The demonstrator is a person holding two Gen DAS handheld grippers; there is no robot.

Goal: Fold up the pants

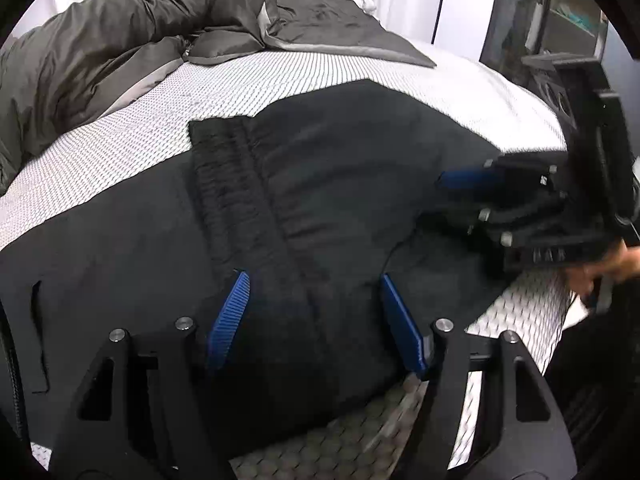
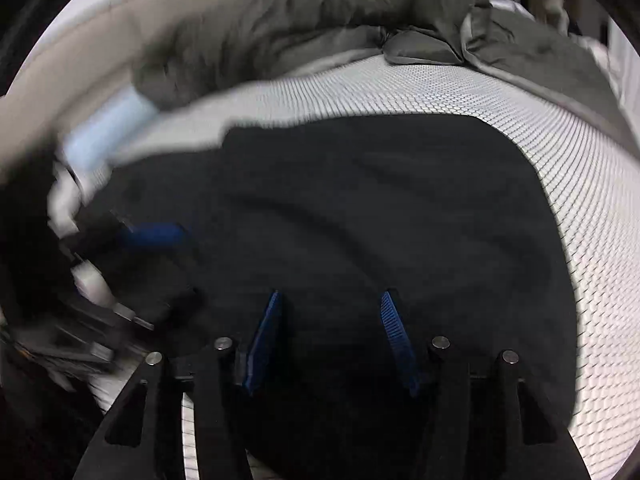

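Black pants (image 1: pixel 320 184) lie folded and bunched on the bed (image 1: pixel 132 128), ribbed elastic waistband (image 1: pixel 240 200) showing on top, fabric matte with soft creases. No readable writing. Left gripper (image 1: pixel 316 312) fingers spread apart over the waistband; right gripper (image 2: pixel 330 336) fingers parted above the cloth, gripping nothing.

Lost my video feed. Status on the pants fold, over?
Left gripper open, right gripper open, both over cloth. Black pants flat on the mattress. Grey duvet bunched behind, clear of them.
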